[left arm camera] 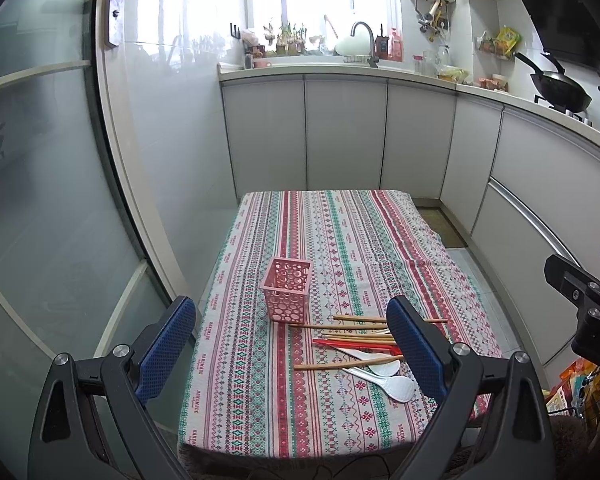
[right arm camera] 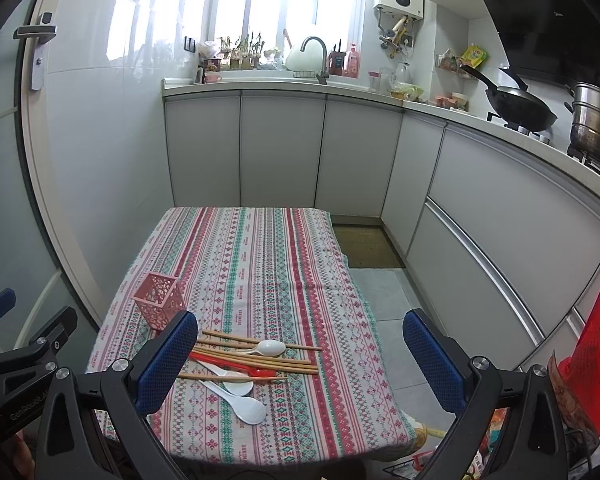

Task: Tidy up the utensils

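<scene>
Left wrist view: left gripper [left arm camera: 292, 344] w/ jaws spread wide, nothing between the blue pads [left arm camera: 168, 344], held above the near end of a table w/ striped patterned tablecloth [left arm camera: 260, 400]. Pink perforated basket [left arm camera: 287, 291] stands upright on the cloth, empty as far as can be seen. Just right of it and nearer the camera, a loose pile of wooden chopsticks [left arm camera: 352, 326], a red spoon [left arm camera: 352, 346] & white spoons [left arm camera: 392, 384], partly hidden behind the right-hand pad. Part of the right gripper's body shows at the frame's right edge.

Right wrist view: right gripper [right arm camera: 300, 356] also wide open, empty, above the table's near right side. Chopsticks [right arm camera: 260, 354], red spoon [right arm camera: 236, 366], white spoons [right arm camera: 244, 402] lie flat, overlapping, just right of the left-hand pad. Basket [right arm camera: 158, 298] sits beyond-left of pile, apart from it. Kitchen counter w/ sink faucet [right arm camera: 316, 56] & wok [right arm camera: 516, 108] in bkgd.
</scene>
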Demonstrator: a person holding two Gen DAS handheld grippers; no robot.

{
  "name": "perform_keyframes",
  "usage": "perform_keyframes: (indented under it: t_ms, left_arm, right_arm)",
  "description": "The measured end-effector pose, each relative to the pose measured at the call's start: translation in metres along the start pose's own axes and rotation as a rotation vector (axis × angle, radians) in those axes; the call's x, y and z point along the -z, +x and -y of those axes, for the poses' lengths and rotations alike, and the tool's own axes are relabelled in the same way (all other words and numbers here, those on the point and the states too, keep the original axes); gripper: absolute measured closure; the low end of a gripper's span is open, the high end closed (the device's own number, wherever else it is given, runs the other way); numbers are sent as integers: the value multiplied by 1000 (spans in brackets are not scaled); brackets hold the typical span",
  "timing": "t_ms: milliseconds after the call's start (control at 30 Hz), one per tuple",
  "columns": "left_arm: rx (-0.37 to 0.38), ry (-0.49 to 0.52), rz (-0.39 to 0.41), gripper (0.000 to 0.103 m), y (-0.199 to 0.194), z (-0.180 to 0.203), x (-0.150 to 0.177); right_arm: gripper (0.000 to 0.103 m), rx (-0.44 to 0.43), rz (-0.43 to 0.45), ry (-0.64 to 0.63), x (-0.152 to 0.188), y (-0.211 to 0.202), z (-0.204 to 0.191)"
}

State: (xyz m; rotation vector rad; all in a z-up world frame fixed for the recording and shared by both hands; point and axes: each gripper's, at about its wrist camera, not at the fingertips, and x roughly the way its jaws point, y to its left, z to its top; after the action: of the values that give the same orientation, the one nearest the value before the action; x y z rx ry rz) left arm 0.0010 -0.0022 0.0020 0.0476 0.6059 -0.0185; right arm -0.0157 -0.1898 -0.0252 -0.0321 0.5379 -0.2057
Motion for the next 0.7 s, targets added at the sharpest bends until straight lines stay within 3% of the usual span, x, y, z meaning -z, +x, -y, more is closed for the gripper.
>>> perform_keyframes:
  t_ms: [700]
  left_arm:
    - [-2, 6, 9, 5, -1, 0, -2]
  right_arm:
    - [0, 1, 0, -1, 0, 0, -1]
